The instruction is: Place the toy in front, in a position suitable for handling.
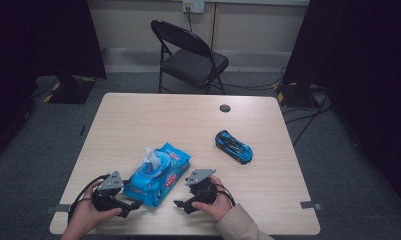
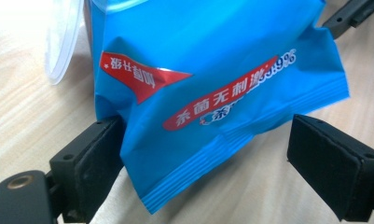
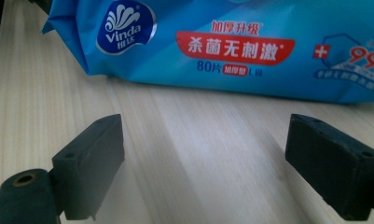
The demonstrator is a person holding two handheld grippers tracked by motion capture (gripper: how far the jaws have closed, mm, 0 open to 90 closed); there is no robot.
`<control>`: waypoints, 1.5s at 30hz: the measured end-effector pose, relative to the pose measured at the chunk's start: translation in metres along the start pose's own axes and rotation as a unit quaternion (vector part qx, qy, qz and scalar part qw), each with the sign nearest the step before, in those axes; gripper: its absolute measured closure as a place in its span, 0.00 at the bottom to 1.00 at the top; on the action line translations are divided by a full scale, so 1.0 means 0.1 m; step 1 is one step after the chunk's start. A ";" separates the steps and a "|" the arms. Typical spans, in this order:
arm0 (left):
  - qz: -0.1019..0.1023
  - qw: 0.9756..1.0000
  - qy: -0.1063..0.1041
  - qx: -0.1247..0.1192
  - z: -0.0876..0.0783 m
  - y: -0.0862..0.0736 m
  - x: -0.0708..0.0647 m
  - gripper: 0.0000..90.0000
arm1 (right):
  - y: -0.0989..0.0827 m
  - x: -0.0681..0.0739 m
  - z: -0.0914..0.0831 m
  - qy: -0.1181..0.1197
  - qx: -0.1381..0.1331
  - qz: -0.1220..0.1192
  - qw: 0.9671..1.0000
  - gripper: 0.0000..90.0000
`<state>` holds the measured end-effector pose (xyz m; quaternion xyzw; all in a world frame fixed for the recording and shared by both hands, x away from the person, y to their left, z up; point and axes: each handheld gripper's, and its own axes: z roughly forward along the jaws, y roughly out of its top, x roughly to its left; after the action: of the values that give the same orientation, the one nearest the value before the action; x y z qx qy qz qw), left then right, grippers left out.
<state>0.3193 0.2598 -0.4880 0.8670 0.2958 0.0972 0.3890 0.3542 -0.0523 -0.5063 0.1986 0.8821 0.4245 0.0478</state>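
One blue wet-wipe pack (image 1: 157, 175) lying flat on the tabletop (image 1: 138, 120), directly between the two grippers, clear flip lid (image 1: 153, 166) swung up and a white wipe (image 1: 150, 156) poking out of the opening. In the left gripper view, the pack's crimped end (image 2: 208, 140) reaching in between the jaws, brushing or just beside the left-hand pad (image 2: 98, 163), well apart from the right-hand pad (image 2: 329, 163); the clear lid edge (image 2: 61, 42) farther off, up and to the left.

Left gripper (image 1: 129, 206) spread wide, not clamped on the pack, held low at the pack's near end. Right gripper (image 1: 184, 205) likewise spread wide, nothing between the jaws but bare wood; in the right gripper view, the pack's long printed side (image 3: 222, 46) just ahead of the pads (image 3: 93, 163), apart from them.

One blue toy car (image 1: 233, 146) farther away, beyond the right gripper and off to its right, well apart from the pack. One small dark round spot (image 1: 225, 108) near the far edge of the tabletop. One black folding chair (image 1: 188, 55) past that edge on the floor. Nothing standing between either gripper and the pack.

Counted: two grippers, one pack, one car, one chair.
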 end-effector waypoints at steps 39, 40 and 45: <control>-0.068 0.995 0.070 -0.010 0.35 0.32 0.77 0.03 | 0.73 -0.78 0.75 -0.069 0.015 0.016 0.997 0.13; -0.072 0.995 0.067 -0.010 0.34 0.33 0.80 0.04 | 0.75 -0.81 0.77 -0.071 0.013 0.020 0.997 0.14; -0.073 0.994 0.079 -0.009 0.21 0.27 0.73 0.19 | 0.70 -0.75 0.68 -0.059 0.009 0.011 0.998 0.14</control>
<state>0.3987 0.2758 -0.4867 0.8293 0.3867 0.1394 0.3785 0.4623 0.0074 -0.5023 0.2331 0.8792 0.4049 0.0932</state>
